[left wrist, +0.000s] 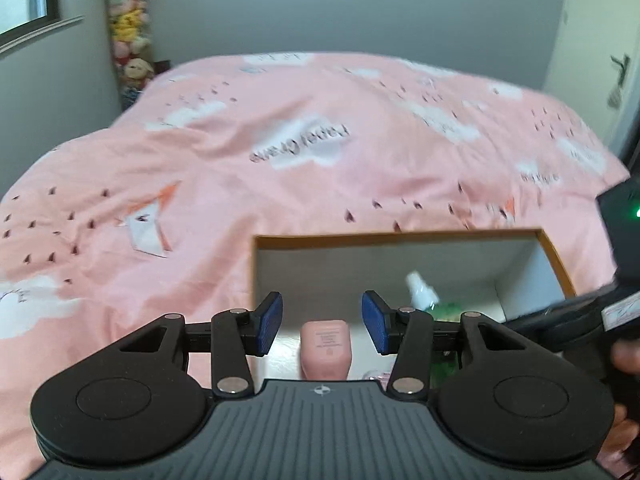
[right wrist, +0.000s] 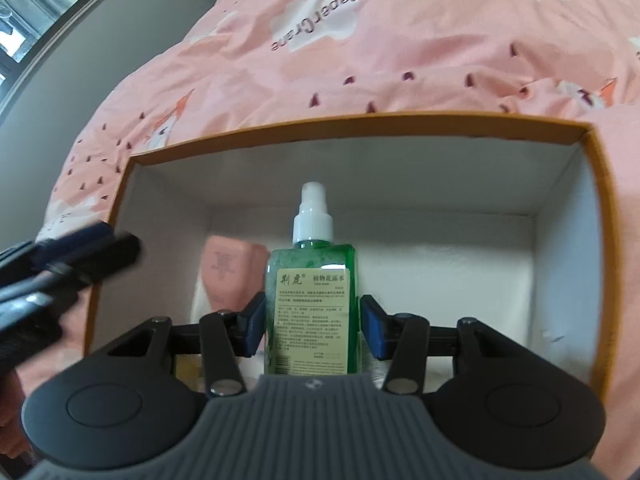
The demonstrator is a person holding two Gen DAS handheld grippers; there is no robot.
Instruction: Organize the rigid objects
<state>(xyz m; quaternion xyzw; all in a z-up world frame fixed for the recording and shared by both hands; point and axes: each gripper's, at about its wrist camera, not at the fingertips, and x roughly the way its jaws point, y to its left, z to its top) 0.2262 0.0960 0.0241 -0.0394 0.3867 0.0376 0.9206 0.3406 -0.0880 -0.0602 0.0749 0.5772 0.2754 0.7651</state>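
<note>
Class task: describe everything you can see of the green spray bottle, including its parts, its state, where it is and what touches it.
The green spray bottle is flat-sided clear plastic holding green liquid, with a white pump sprayer on top and a cream label printed in Chinese. It sits between the jaws of the right gripper, with a slight gap at the right pad, inside the orange-rimmed box on the pink bedding. A pink bottle lies just to its left. Its base is hidden.

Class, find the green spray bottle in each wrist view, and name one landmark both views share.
Left wrist: green spray bottle lower right of centre, inside the box, partly hidden by the left gripper.
Right wrist: bottle at centre, between the right gripper's pads.
Shared landmark: the orange-rimmed box.
</note>
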